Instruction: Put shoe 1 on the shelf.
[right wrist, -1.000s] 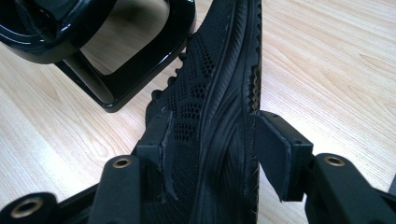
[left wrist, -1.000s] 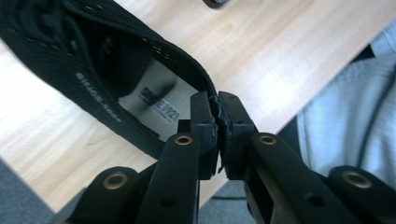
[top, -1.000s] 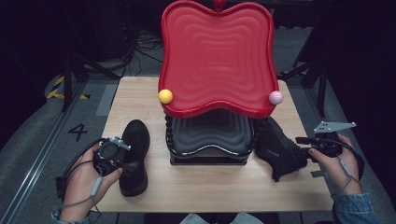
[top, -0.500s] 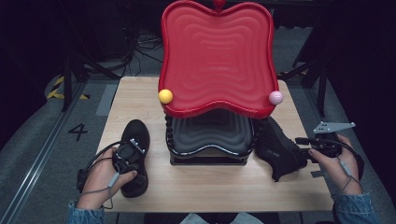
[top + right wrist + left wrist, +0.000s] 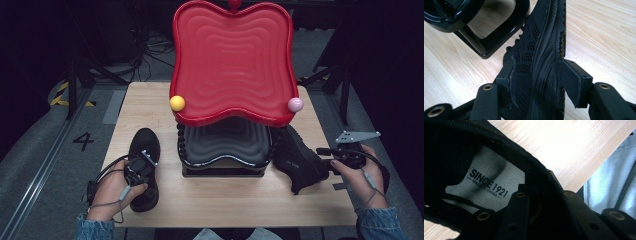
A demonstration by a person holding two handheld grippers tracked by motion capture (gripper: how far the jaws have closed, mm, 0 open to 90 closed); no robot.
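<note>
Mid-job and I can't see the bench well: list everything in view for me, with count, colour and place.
Table: one, light wood, centre.
Stand: one, black ribbed, mid-table.
Tray: one, red wavy, atop the stand.
Balls: two, yellow at the tray's left corner, pink at its right.
Left shoe: one, black, left of stand.
Right shoe: one, black, right of stand, on its side.
Left gripper: jaws on the left shoe's collar.
Right gripper: jaws across the right shoe.
</note>
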